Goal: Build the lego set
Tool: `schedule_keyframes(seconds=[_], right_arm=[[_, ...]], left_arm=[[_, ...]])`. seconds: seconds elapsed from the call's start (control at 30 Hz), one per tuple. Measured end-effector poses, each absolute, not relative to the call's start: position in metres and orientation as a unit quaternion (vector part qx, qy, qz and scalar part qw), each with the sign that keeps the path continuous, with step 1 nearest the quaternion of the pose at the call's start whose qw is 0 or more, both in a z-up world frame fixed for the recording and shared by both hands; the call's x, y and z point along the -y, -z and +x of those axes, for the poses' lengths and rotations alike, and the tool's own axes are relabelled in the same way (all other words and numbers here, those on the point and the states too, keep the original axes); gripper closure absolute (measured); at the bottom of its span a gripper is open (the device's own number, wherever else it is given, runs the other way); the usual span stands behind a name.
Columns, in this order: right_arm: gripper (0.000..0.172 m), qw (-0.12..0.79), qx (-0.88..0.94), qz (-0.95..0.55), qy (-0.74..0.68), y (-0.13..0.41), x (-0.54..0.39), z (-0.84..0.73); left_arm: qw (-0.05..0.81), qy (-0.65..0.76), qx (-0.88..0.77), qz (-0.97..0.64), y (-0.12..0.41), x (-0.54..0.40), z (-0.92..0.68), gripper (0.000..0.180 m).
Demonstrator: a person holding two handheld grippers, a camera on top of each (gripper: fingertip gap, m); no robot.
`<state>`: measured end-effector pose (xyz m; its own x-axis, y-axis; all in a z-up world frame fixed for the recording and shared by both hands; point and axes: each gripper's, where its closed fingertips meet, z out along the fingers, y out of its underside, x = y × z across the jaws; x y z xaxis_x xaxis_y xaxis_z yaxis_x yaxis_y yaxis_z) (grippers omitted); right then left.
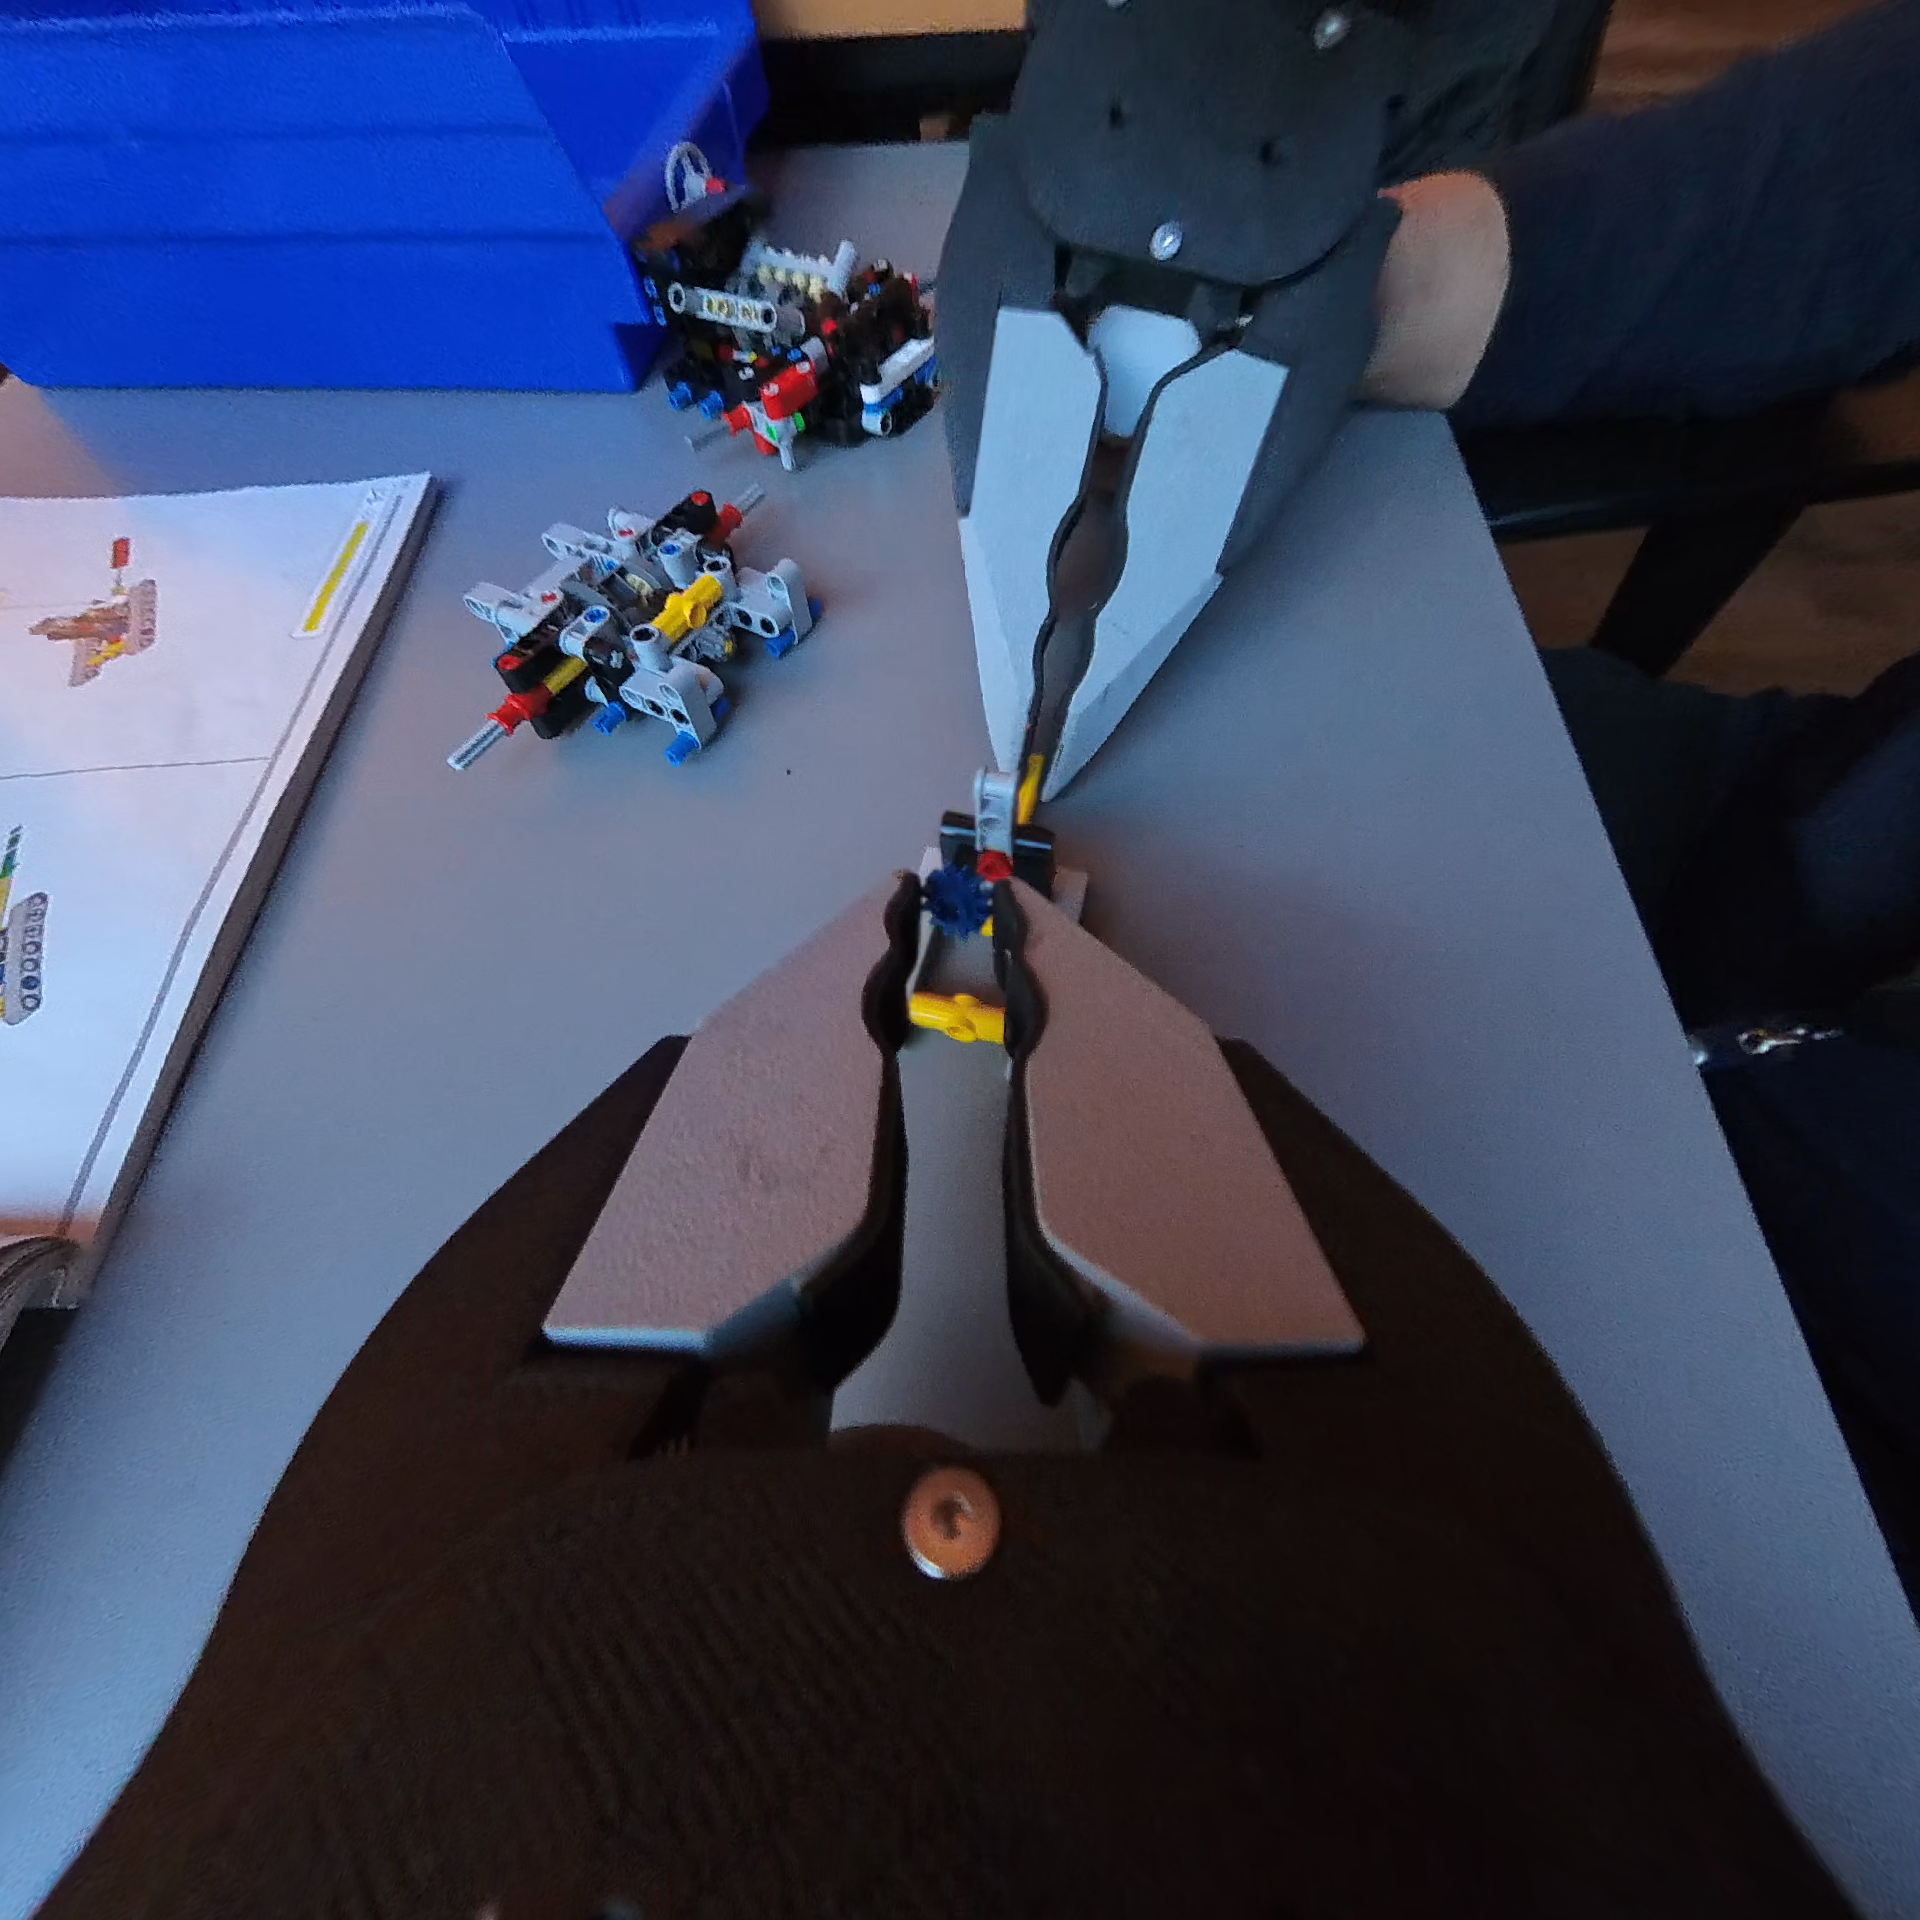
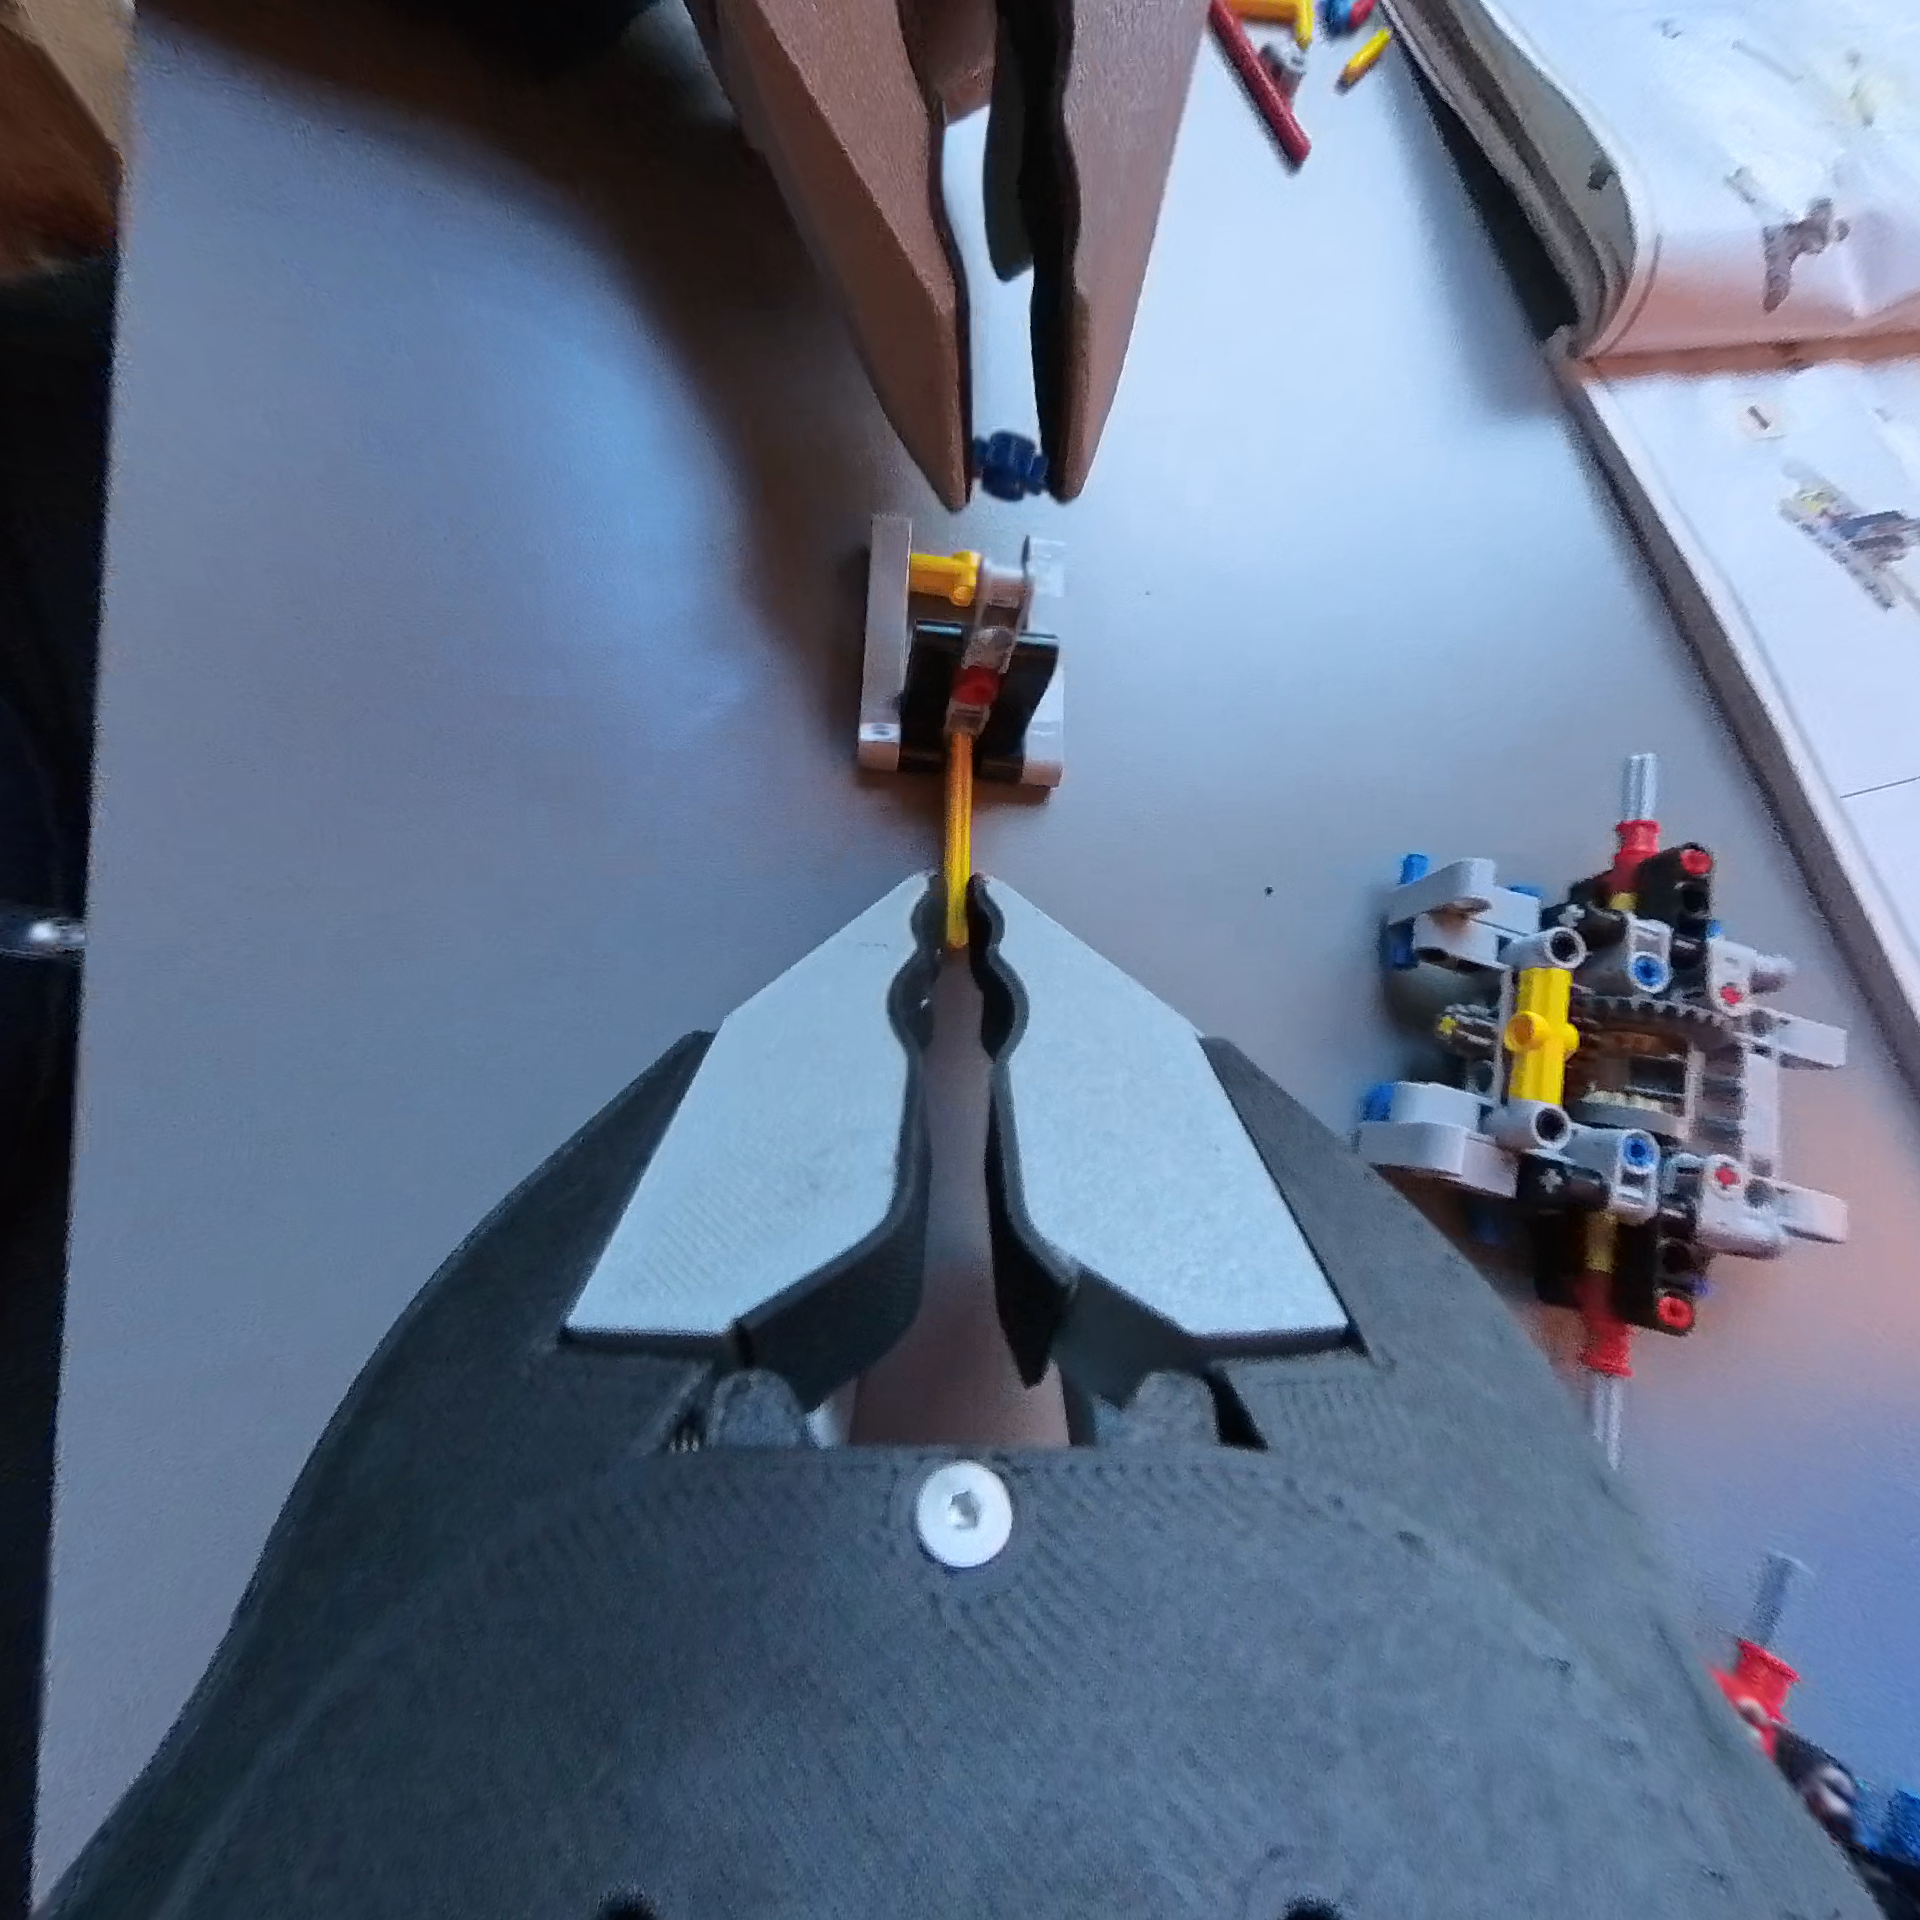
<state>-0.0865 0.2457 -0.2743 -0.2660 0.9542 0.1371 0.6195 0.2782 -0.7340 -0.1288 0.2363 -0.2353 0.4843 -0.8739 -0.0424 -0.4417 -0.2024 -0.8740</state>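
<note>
My left gripper (image 1: pixel 951 904) has brown fingers and is shut on a small blue gear (image 1: pixel 948 902), held at the fingertips. The gear also shows in the right wrist view (image 2: pixel 1008 465), between the brown tips. Just beyond it a small assembly (image 2: pixel 961 675) lies on the grey table (image 2: pixel 416 623), made of a grey frame, a black block, a red bush and a yellow connector (image 1: pixel 956 1016). My right gripper (image 2: pixel 954 894) has grey fingers and is shut on a thin yellow axle (image 2: pixel 958 831) that runs into the assembly's red bush. In the left wrist view its tips (image 1: pixel 1032 774) reach the assembly from the far side.
A larger brick assembly (image 1: pixel 634 623) lies left of the grippers, with another (image 1: pixel 800 343) by a blue bin (image 1: pixel 312 187). An open instruction booklet (image 1: pixel 156 779) lies at the left. A person's arm (image 1: pixel 1558 260) is behind the right gripper. The table edge (image 1: pixel 1538 727) runs close on the right. There is about 7 cm between the tips of the two grippers. The yellow connector (image 1: pixel 956 1016) lies around 4 cm away from my left fingertips.
</note>
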Motion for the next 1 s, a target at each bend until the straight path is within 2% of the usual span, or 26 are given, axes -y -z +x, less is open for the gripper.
schedule_keyframes(seconds=[0.3, 0.57, 1.0], right_arm=[[0.171, 0.194, 0.707, -0.574, -0.365, 0.2735, -0.244, -0.0854], [0.17, 0.194, 0.712, -0.567, -0.365, 0.2734, -0.2414, -0.0841], [0.122, 0.281, 0.711, -0.556, -0.325, 0.2665, -0.2507, -0.0925]], left_arm=[[0.456, 0.243, -0.45, -0.729, 0.2321, -0.2343, -0.1286, 0.17], [0.458, 0.246, -0.454, -0.723, 0.2311, -0.2324, -0.1277, 0.17], [0.462, 0.255, -0.444, -0.724, 0.2284, -0.2343, -0.1295, 0.17]])
